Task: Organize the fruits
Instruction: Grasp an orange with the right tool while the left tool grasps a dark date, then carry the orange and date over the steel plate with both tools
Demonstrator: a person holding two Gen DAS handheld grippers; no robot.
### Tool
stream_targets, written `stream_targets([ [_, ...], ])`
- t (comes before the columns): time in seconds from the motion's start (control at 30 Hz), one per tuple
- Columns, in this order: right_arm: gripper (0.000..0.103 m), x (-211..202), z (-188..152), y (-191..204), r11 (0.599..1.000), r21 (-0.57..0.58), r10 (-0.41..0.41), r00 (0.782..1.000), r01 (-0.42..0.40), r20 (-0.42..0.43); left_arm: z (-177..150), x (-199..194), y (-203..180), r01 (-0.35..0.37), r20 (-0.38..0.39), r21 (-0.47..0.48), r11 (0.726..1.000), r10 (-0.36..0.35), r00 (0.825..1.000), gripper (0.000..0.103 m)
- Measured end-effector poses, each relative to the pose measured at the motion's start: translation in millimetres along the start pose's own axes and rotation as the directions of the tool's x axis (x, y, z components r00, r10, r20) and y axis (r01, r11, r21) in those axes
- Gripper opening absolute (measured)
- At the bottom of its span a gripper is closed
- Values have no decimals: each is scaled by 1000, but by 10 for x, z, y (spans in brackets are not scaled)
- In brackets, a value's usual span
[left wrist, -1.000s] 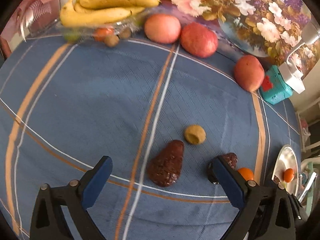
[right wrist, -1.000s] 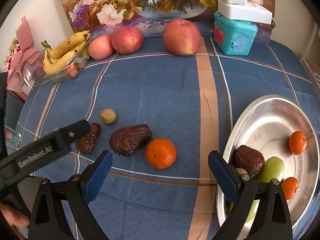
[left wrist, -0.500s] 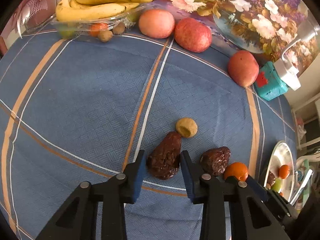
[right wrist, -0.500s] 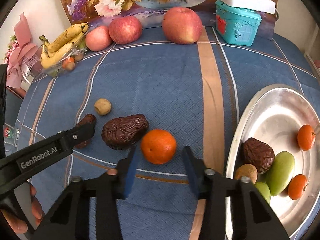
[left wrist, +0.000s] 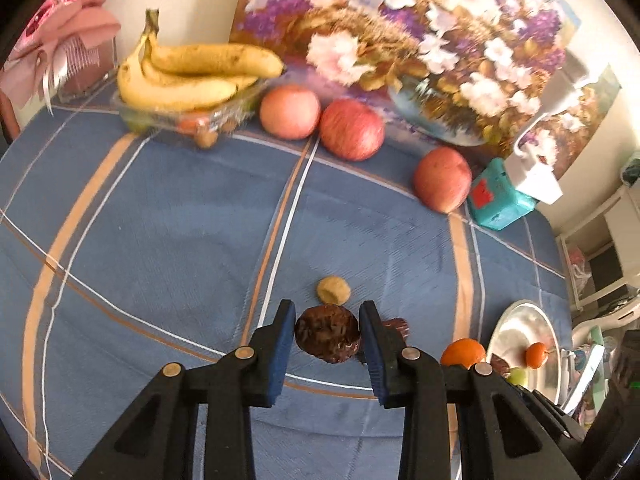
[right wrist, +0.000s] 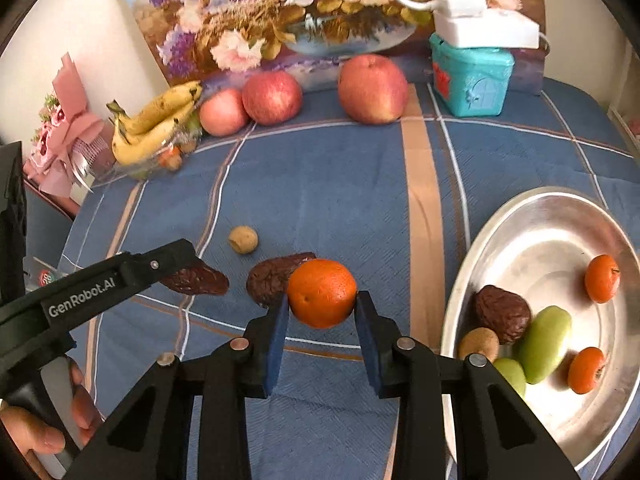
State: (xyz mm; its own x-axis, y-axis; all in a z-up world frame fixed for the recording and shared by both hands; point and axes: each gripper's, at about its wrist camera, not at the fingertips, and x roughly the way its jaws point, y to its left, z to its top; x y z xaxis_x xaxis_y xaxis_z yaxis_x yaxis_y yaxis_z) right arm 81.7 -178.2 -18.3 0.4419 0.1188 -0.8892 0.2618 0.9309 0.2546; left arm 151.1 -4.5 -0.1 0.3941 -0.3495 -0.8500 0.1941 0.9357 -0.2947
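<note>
A big floral painting is leaning against the wall at the back, and a teal house-shaped box is sitting in front of it with a white power strip on top. A pink ribbon gift box is hanging out on the far left. A blue plaid cloth is covering the surface.

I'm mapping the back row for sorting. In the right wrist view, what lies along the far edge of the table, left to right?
Yellow banana bunch → pale pink apple → red apple → large red-orange apple → teal plastic house-shaped box.
</note>
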Motion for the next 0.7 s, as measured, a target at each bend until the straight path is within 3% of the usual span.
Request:
stream_targets([
  [0.4,35,-185,0,-98,1000,22,9,1000,-9,25,1,-106,-280,6,22,68,998,-7,1000,35],
  [0.63,35,-249,6,-325,997,71,-15,999,13,30,-49,-161,-641,63,25,136,989,-67,997,35],
  [0.7,35,-284,2,-488,993,108,-53,998,49,33,-77,-159,-776,88,17,162,983,-92,996,35],
])
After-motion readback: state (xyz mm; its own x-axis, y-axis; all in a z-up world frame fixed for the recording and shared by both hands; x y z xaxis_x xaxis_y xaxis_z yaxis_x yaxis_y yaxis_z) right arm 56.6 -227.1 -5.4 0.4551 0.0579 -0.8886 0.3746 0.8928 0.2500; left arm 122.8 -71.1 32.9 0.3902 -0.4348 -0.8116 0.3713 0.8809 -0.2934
